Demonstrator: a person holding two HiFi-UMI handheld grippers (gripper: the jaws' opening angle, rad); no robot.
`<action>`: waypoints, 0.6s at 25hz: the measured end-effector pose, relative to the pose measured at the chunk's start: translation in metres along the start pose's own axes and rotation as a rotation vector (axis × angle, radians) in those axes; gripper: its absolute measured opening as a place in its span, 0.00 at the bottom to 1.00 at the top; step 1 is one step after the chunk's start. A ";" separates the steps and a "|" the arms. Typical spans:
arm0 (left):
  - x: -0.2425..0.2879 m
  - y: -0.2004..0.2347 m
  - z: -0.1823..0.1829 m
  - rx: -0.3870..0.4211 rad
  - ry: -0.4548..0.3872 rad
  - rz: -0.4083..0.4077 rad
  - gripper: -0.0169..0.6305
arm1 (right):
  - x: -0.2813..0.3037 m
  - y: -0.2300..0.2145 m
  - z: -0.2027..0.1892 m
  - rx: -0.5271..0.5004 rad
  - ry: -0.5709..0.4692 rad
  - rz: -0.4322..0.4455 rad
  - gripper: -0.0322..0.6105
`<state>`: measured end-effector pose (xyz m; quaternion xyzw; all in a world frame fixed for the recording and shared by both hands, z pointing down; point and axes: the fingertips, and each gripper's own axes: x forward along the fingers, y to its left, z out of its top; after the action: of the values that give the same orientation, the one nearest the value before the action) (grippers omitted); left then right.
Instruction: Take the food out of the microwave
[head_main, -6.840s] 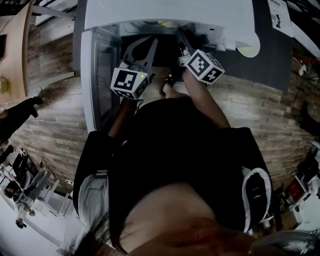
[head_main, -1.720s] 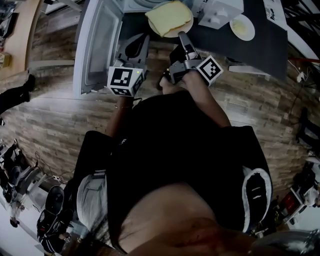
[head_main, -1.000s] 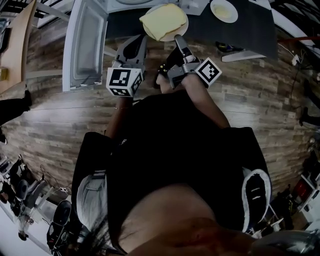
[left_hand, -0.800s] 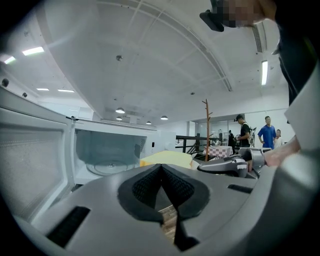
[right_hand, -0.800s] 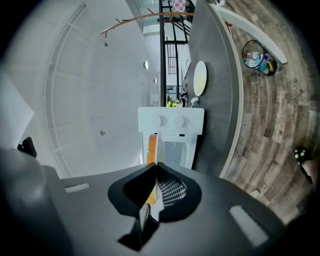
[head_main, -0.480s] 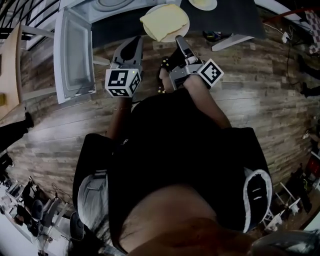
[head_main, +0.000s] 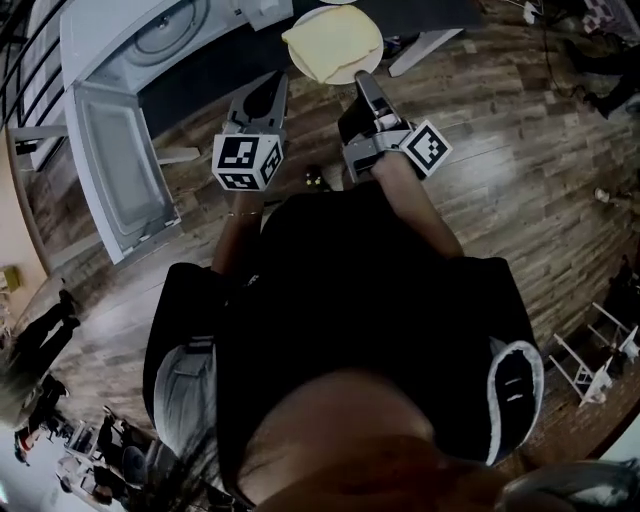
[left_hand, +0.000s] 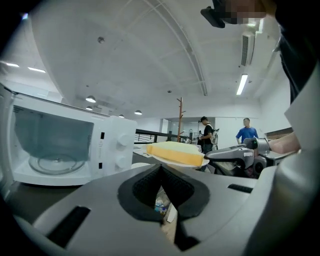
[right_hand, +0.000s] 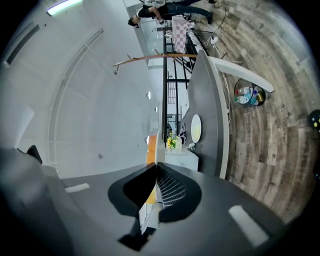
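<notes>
Yellow rectangular slab of food (head_main: 335, 40) rides on a round white plate (head_main: 350, 72) outside the open white microwave (head_main: 150, 35), held level by the right claw (head_main: 362, 82) clenched on its near rim, probably so nothing slides, while the left claw (head_main: 277, 80) is clenched, empty, alongside.

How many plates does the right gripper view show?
2. One plate is clamped edge-on in the right gripper; a second plate lies on the dark table. Others may be hidden.
</notes>
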<state>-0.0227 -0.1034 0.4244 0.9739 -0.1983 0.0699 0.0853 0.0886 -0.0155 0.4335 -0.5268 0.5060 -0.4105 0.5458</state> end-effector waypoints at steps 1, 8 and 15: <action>0.007 -0.007 0.000 0.001 0.002 -0.021 0.04 | -0.005 -0.001 0.008 -0.003 -0.019 -0.003 0.06; 0.049 -0.052 0.000 0.019 0.024 -0.141 0.04 | -0.039 0.000 0.070 -0.025 -0.169 -0.009 0.06; 0.077 -0.086 0.002 0.027 0.046 -0.212 0.04 | -0.056 0.001 0.102 -0.009 -0.232 -0.013 0.06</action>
<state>0.0824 -0.0547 0.4241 0.9886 -0.0910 0.0857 0.0839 0.1808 0.0562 0.4327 -0.5763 0.4378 -0.3481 0.5958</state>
